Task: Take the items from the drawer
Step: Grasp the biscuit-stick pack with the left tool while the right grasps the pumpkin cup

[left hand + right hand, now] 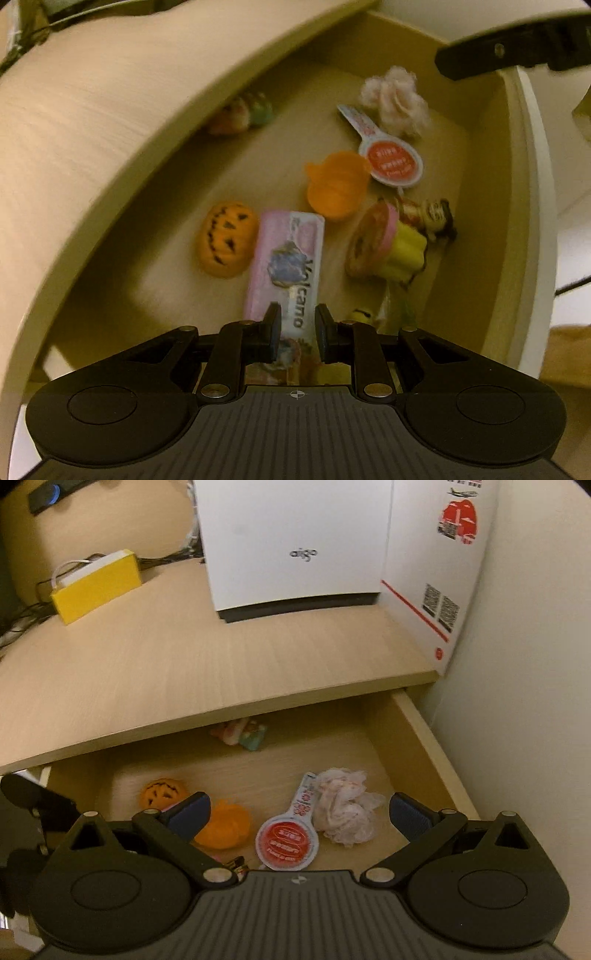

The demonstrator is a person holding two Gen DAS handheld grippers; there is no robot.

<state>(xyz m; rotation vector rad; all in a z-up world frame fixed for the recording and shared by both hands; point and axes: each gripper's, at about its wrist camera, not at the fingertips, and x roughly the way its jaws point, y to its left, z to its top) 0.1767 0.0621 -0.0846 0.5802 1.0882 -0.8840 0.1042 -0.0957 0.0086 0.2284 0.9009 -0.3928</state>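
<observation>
left tongs over the pink pack in the open drawer

my left tongs [297,328] hang low inside the drawer [491,155], jaws narrow, one to each side of the near end of the pink pack [284,266]. i cannot tell whether the pads touch it; it looks to lie flat on the drawer floor.

just left of the pack sits the pumpkin [226,238]. beyond the pack's far end is the orange cup [336,184], and past that the red and white tag [388,155], its handle pointing toward the pale flower [397,99] near the back right. to the right of the pack lies a yellow and pink toy cup [384,245], tipped on its side, with a small figure [432,214] just behind it. a pastel toy [243,110] sits half under the desk edge at the back.

my right tongs [299,812] hover above the front of the drawer, jaws wide and holding nothing. between them in that view show the tag and the flower, the orange cup by the left finger.

on the desktop [221,657] stand a white box [295,542], a yellow box [96,585] with cables, and a printed carton [439,568] against the wall.
</observation>
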